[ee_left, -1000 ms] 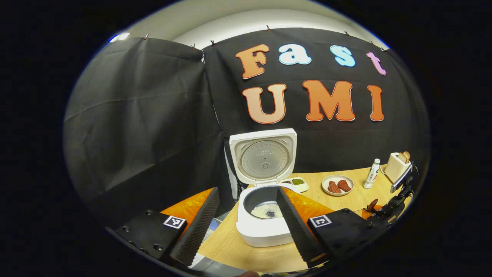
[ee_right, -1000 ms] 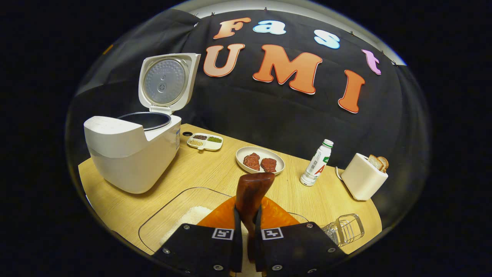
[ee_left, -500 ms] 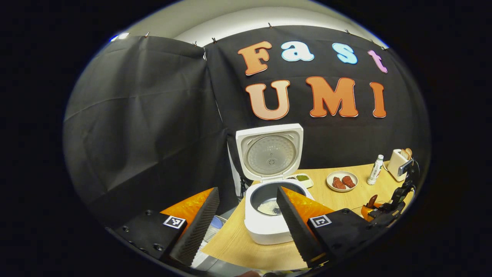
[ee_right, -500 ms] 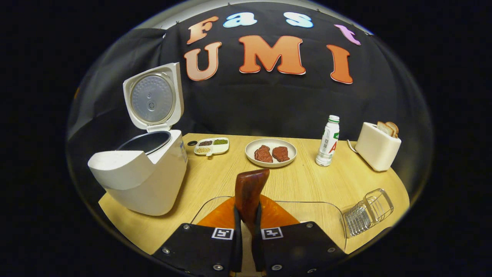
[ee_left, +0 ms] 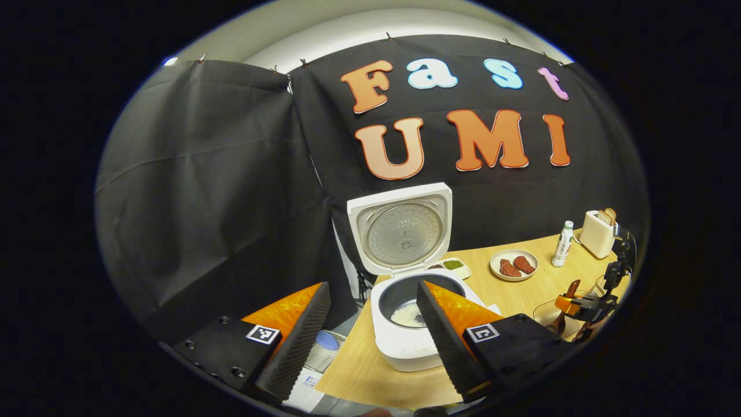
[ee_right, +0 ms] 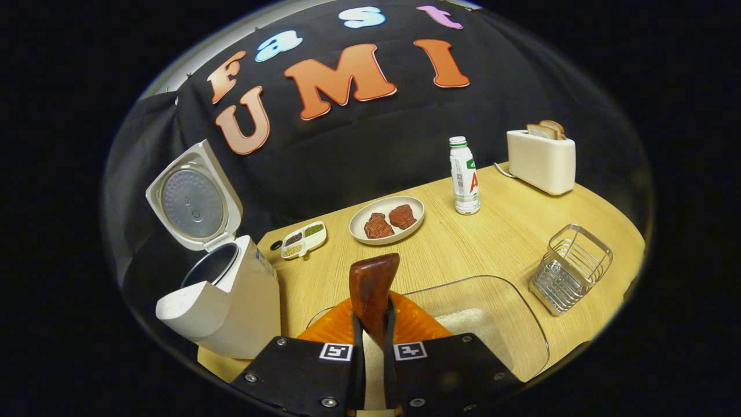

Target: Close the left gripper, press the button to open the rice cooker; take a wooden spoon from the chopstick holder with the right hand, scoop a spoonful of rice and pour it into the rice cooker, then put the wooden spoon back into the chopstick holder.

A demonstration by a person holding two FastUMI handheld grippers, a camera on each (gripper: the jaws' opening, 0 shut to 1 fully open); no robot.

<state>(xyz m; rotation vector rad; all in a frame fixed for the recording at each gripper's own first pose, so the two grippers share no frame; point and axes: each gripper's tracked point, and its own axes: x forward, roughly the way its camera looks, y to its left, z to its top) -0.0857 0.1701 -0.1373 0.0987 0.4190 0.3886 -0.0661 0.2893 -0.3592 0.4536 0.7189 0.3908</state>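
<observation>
Toaster (ee_right: pixel 542 160), bottle (ee_right: pixel 464 175), meat plate (ee_right: pixel 386 219), condiment dish (ee_right: pixel 303 240).

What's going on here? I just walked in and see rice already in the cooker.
A person is working with two handheld tools. The right tool is clamped on a wooden spoon above the clear rice tray, near the wire chopstick holder. The left tool hangs open in front of the rice cooker, whose lid stands up. Some rice lies in the pot.

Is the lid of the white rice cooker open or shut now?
Open. The white rice cooker's lid stands upright behind the body, its round metal inner plate facing forward, and the dark inner pot with some rice is exposed.
</observation>
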